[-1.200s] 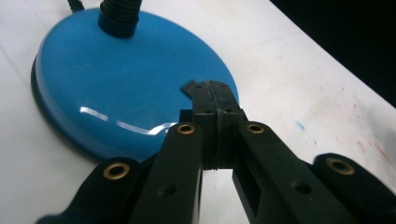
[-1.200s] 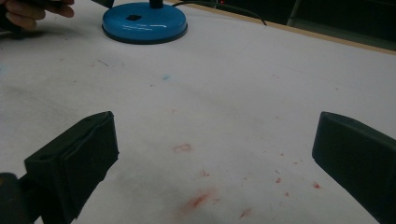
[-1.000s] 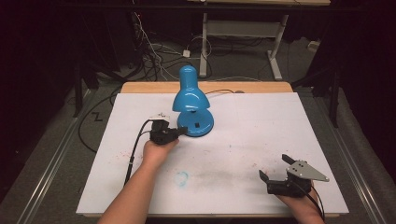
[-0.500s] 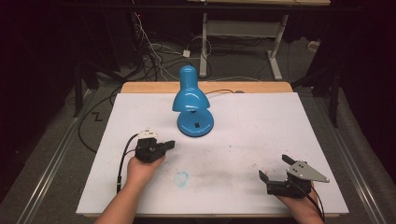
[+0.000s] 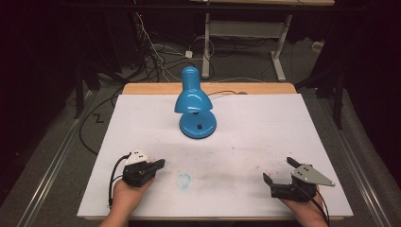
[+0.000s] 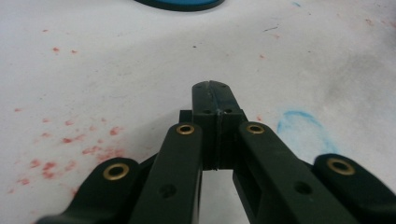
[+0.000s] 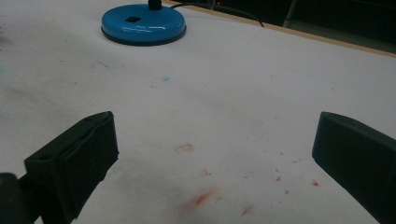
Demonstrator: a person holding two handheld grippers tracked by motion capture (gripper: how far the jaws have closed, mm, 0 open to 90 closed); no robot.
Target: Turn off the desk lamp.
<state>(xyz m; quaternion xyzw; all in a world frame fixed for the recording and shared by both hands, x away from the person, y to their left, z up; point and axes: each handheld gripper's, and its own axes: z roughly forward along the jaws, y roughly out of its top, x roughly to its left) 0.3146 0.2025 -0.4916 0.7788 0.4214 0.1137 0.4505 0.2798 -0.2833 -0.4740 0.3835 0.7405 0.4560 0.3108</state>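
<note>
1. The left gripper (image 5: 160, 163) has its two black jaws pressed flat together with nothing between them; the left gripper view shows the pads meeting in a thin seam at the tip (image 6: 215, 100).
2. The right gripper (image 5: 279, 170) has its jaws spread wide, and only bare table surface lies in the gap; the right gripper view shows one pad at each lower corner, far apart (image 7: 212, 154).
3. The glossy blue desk lamp with a round flat base and a bell-shaped shade (image 5: 194, 106) stands upright toward the far middle of the table, well apart from both grippers; a dark cord runs off behind it.
4. Its base (image 7: 143, 25) sits at the top left of the right gripper view, and a sliver of that base (image 6: 180, 3) peeks in at the top edge of the left gripper view.
5. The white paper-covered table top (image 5: 265, 127) carries red flecks near both grippers and a faint blue scribbled ring (image 5: 184, 179) between the two hands, just to the right of the left gripper.
6. Each gripper rests low near the front edge of the table, the left hand (image 5: 126, 191) at the left and the right hand (image 5: 302, 208) at the right.
</note>
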